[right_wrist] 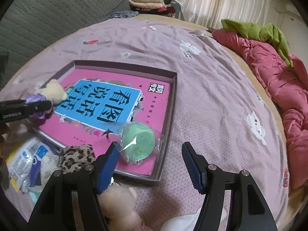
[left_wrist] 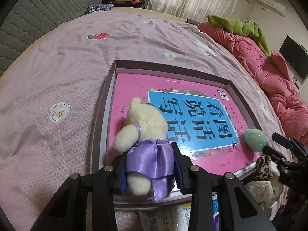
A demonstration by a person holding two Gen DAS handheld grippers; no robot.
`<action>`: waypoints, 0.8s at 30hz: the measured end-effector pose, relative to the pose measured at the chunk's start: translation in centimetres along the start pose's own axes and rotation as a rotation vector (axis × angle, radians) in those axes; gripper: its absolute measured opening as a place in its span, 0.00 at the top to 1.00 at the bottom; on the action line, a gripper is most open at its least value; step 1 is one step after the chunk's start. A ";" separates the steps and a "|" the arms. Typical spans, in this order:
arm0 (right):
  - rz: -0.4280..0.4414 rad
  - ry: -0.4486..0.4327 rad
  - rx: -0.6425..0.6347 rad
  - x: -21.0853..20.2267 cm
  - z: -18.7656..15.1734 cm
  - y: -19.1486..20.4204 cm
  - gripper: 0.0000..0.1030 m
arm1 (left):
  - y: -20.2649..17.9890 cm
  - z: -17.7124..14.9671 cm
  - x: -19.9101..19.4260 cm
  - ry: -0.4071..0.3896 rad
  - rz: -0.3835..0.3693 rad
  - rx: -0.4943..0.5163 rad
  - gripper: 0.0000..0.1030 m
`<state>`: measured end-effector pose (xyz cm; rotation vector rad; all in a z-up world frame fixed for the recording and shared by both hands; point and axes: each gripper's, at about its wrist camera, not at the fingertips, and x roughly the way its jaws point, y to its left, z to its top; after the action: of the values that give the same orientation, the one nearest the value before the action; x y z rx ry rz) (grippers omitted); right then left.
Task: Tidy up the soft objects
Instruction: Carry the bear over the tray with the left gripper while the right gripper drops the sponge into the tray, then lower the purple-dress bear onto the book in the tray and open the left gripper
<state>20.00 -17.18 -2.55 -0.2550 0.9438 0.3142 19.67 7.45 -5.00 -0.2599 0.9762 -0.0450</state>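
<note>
My left gripper (left_wrist: 148, 154) is shut on a cream plush bear (left_wrist: 146, 127) in a purple satin dress, held over the near left part of a shallow box (left_wrist: 107, 100). A pink book (left_wrist: 134, 84) fills the box. In the right wrist view the bear (right_wrist: 54, 92) hangs at the far left in that black gripper (right_wrist: 25, 107). A green round soft item (right_wrist: 137, 144) in clear wrap lies in the box's near right corner (right_wrist: 165, 150). My right gripper (right_wrist: 152, 161) stands open just behind it, with nothing between the pads; its left pad (right_wrist: 108, 163) is beside the wrap.
A leopard-print soft item (right_wrist: 77, 157), a beige plush bear (right_wrist: 119, 200) and printed packets (right_wrist: 28, 157) lie by the box's near edge. A red quilt (right_wrist: 279, 80) with a green garment (right_wrist: 256, 30) runs along the bed's right side. Folded clothes (right_wrist: 148, 2) are stacked beyond the bed.
</note>
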 end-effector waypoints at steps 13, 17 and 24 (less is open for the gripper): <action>0.072 -0.070 0.069 -1.4 0.4 -0.6 0.34 | -0.4 0.2 -0.8 -0.045 -0.015 0.019 0.43; 0.075 -0.067 0.074 -1.4 0.4 -0.6 0.34 | 0.0 0.4 -1.1 -0.059 -0.009 0.004 0.42; 0.082 -0.068 0.083 -1.3 0.3 -0.8 0.34 | 0.9 0.9 -2.0 -0.103 0.013 -0.026 0.41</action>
<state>19.77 -17.98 -1.22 -0.1293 0.8992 0.3559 19.23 8.77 -3.11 -0.2769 0.8766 -0.0075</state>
